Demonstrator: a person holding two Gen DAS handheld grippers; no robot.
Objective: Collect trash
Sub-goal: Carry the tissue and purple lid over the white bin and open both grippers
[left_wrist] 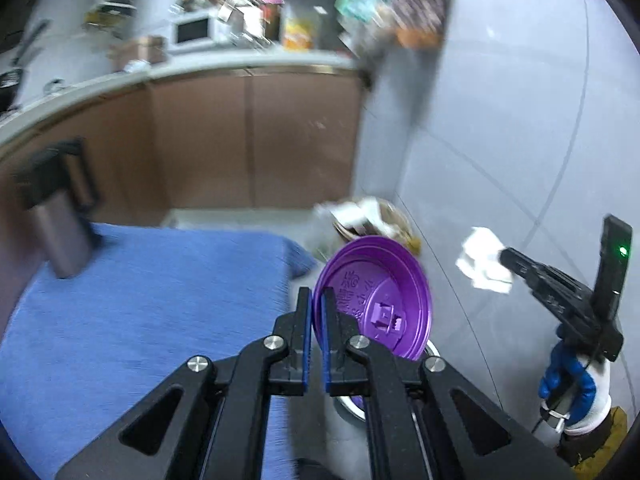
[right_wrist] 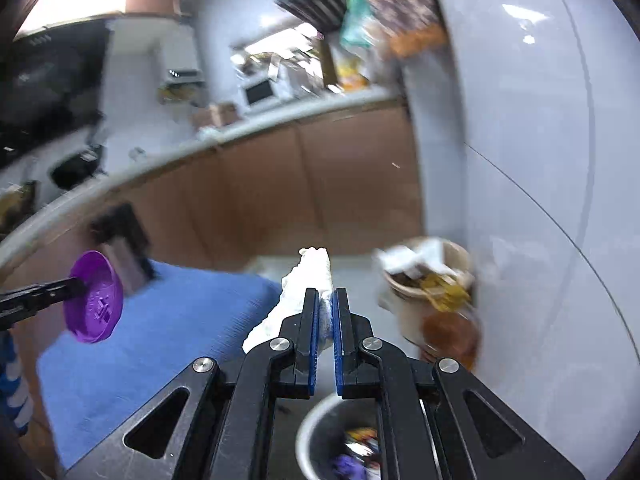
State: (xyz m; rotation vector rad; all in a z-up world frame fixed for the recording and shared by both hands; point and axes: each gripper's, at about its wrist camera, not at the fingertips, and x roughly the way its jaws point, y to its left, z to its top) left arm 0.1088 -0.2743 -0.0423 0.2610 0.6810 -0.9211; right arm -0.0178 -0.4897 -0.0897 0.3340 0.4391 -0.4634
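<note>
Now both tongs carry trash above the bins.
Left tongs (left_wrist: 317, 300) pinch the rim of a purple lid (left_wrist: 376, 300), held on edge at lower centre, its embossed top facing right. Right tongs (right_wrist: 325, 298) are pressed onto a crumpled white tissue (right_wrist: 308, 280) at centre frame, its long axis pointing away, above a grey bin (right_wrist: 316, 432) beside the blue-covered desk (right_wrist: 160, 320).

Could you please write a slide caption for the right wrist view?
Right gripper clamps a white tissue above the trash bin.
</note>
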